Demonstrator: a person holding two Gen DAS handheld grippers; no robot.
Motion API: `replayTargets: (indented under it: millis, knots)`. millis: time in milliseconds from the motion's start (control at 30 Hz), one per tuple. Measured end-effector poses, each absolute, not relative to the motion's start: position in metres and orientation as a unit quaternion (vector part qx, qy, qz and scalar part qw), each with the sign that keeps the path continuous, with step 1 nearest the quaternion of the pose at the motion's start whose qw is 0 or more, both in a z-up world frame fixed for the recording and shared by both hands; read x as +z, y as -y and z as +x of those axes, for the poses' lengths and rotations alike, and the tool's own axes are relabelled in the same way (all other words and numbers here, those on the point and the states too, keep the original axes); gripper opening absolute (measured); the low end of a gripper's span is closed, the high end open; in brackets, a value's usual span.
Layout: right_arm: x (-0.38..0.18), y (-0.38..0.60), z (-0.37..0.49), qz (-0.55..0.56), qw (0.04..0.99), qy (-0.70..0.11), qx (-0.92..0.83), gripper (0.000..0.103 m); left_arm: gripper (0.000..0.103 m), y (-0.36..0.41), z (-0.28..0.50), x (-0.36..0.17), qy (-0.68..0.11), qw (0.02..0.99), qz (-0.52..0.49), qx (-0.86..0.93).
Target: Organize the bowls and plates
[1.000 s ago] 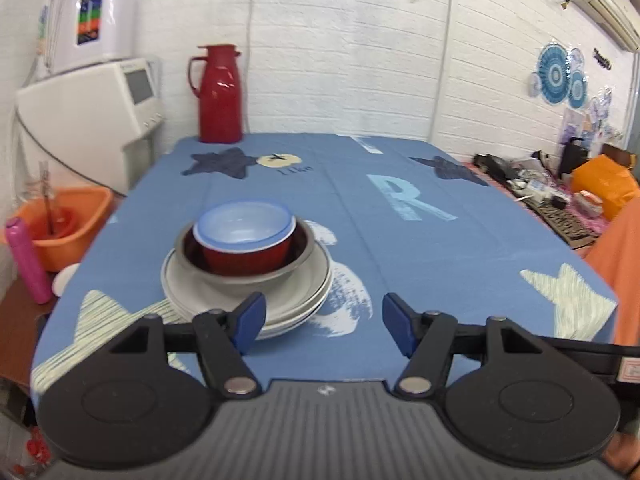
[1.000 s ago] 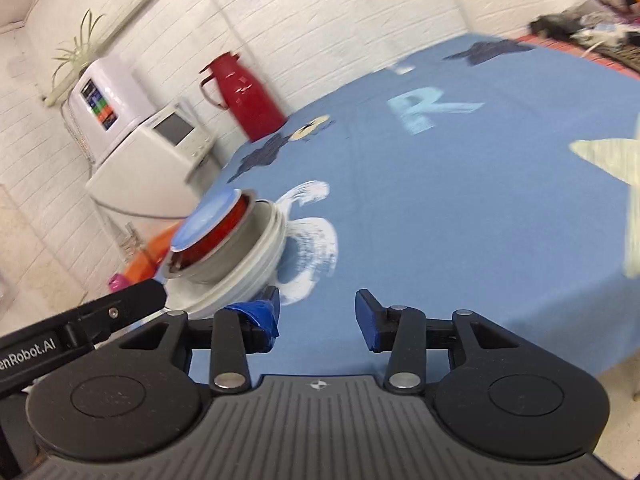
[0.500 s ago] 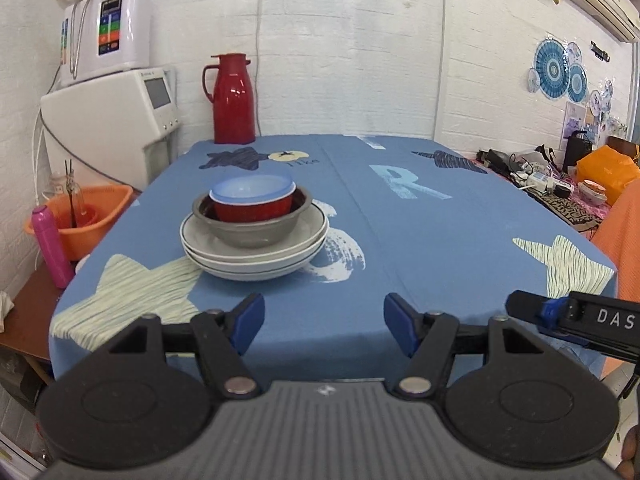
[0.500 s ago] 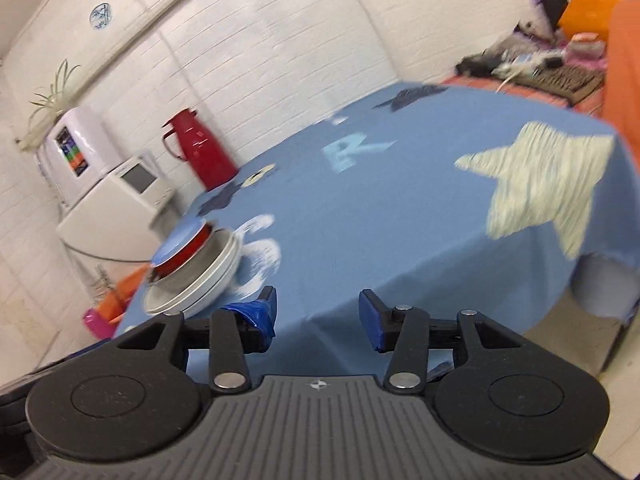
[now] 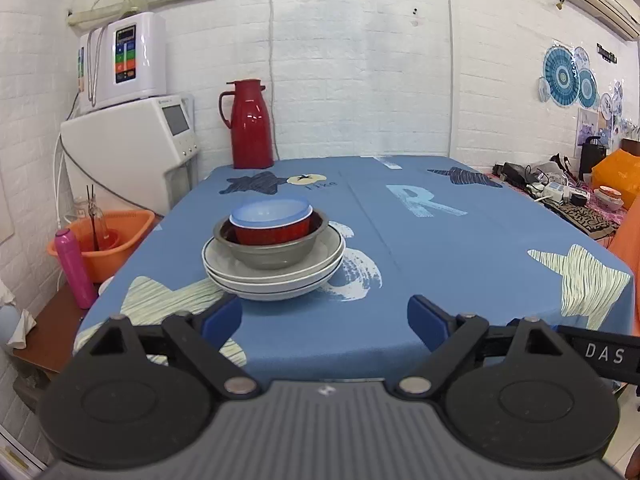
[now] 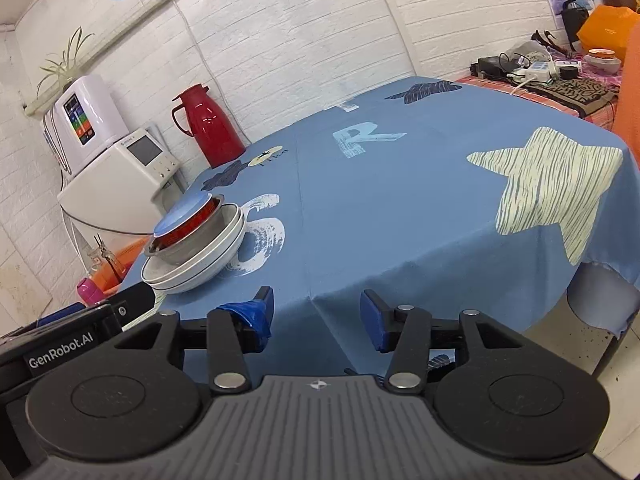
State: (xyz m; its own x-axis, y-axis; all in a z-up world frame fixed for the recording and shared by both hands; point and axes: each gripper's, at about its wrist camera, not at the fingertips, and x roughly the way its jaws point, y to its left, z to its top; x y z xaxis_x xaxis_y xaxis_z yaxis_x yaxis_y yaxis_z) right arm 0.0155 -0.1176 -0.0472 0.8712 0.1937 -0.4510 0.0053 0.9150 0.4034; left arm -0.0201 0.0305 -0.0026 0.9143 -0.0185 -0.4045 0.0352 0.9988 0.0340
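One stack stands on the blue tablecloth (image 5: 460, 256): white plates (image 5: 276, 276) at the bottom, a grey metal bowl (image 5: 276, 254) on them, a red bowl (image 5: 272, 232) inside it and a light blue bowl (image 5: 272, 210) on top. In the right wrist view the same stack (image 6: 196, 240) sits at the left, with its plates (image 6: 208, 264) lowest. My left gripper (image 5: 325, 322) is open and empty, held off the table's near edge, short of the stack. My right gripper (image 6: 316, 318) is open and empty too, beyond the table's near corner.
A red thermos jug (image 5: 250, 124) stands at the table's far edge. Left of the table are a white appliance (image 5: 132, 152), an orange basin (image 5: 108, 240) and a pink bottle (image 5: 74, 268). Clutter and an orange bag (image 5: 616, 176) fill the right side table.
Both grippers have pulled back from the stack and off the table's near edge; the stack now looks smaller and farther away. The bowls and plates have not moved.
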Motion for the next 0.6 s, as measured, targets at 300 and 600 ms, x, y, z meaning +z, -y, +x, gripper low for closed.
replayTargets:
  millis: [300,600]
  knots:
    - [-0.046,0.109,0.013,0.175,0.953,-0.245,0.035,0.035,0.090,-0.033,-0.015,-0.010,-0.228,0.973,0.010,-0.011]
    - [-0.044,0.104,0.010,0.151,0.960,-0.236,0.023,0.037,0.090,-0.029,-0.016,-0.012,-0.227,0.974,0.017,-0.006]
